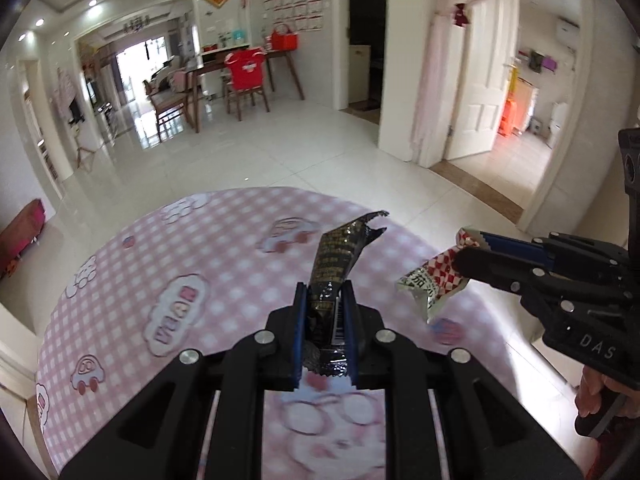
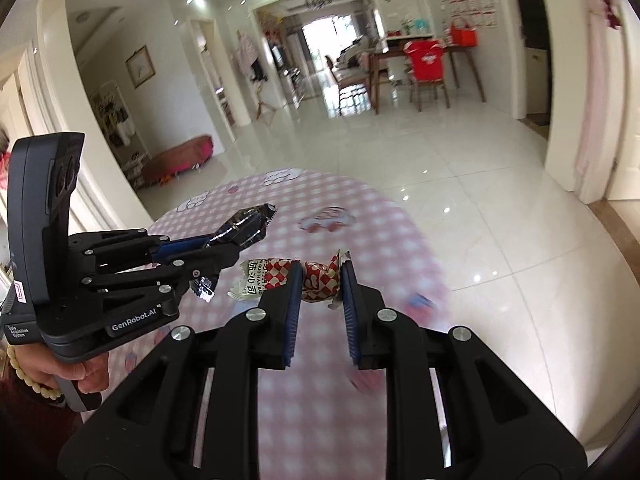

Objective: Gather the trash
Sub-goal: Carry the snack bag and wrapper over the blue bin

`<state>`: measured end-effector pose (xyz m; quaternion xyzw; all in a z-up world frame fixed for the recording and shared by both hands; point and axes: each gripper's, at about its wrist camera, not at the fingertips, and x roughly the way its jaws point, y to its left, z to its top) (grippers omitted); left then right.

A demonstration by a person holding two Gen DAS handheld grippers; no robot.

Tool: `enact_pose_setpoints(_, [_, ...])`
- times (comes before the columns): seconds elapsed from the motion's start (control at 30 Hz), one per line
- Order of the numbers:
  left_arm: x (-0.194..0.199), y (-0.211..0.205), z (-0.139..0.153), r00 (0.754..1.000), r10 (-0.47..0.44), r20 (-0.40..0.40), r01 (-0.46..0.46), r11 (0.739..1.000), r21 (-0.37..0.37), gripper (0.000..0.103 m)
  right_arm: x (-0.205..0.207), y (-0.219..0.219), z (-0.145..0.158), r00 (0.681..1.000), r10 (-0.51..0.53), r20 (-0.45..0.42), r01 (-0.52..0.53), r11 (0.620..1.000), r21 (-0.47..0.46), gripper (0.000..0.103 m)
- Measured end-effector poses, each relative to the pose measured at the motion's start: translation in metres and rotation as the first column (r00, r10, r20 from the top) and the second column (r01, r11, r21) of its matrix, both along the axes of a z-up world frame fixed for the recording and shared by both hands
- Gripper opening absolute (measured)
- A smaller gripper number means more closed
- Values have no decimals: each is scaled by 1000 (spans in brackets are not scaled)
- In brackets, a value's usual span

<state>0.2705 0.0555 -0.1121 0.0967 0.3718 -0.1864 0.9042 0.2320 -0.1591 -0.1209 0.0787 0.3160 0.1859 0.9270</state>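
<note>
My left gripper (image 1: 325, 292) is shut on a black snack wrapper (image 1: 340, 252) and holds it above the round table with the pink checked cloth (image 1: 160, 264). The wrapper sticks up past the fingertips. My right gripper (image 2: 320, 272) is shut on a red-and-white checked wrapper (image 2: 316, 278), also lifted over the table. In the left wrist view the right gripper (image 1: 466, 258) comes in from the right with that wrapper (image 1: 434, 284). In the right wrist view the left gripper (image 2: 236, 240) comes in from the left with the black wrapper (image 2: 244, 226).
The table's far edge drops to a white tiled floor (image 1: 280, 152). A dining table with chairs (image 1: 244, 76) stands far back. An open white door (image 1: 476, 88) is at the right. A low pink bench (image 1: 20, 236) is at the left.
</note>
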Motion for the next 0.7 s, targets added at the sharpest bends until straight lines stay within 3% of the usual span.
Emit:
enact_pose_setpoints(0.3, [-60,-119,-9,982,-185,-35,184,983,-14,16,-99,-111,-4,980,-196,47,195,981,9,13])
enact_pose_setpoints(0.47, [-77,-184,-35,958,-271,-96,270,963,-27,16,-132,-167,-23,953,-303,20,303,953,11,13])
enact_pose_setpoints(0.7, [-81,-249,-78,931,-318,-178,317,948,-37,16,-159,-227,-64,899,-435,-58,437,899,28,13])
